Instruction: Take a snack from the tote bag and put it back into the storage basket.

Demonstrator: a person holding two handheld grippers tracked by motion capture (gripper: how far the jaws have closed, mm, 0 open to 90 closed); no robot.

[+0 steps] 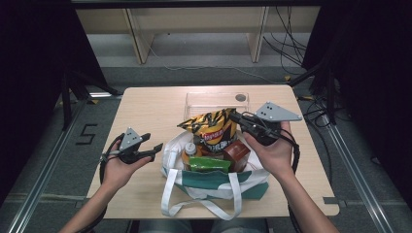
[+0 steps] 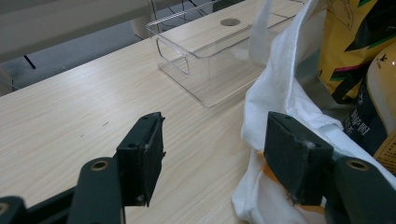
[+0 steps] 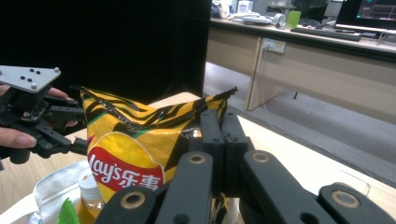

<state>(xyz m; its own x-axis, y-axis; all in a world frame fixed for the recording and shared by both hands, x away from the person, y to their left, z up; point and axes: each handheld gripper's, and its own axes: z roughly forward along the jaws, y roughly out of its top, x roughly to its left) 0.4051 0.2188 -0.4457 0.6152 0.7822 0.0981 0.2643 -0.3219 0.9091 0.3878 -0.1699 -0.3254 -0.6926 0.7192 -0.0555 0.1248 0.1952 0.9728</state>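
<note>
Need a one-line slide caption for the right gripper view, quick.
Right hand-held gripper shut on the top edge of a yellow chip bag standing in a white tote bag.

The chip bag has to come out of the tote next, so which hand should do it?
Right. The right gripper is already shut on the chip bag top edge, while the left gripper hangs open beside the tote bag.

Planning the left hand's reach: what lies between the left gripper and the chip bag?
In the high view, the white tote bag's rim and a white-capped bottle lie between the left gripper and the chip bag.
</note>
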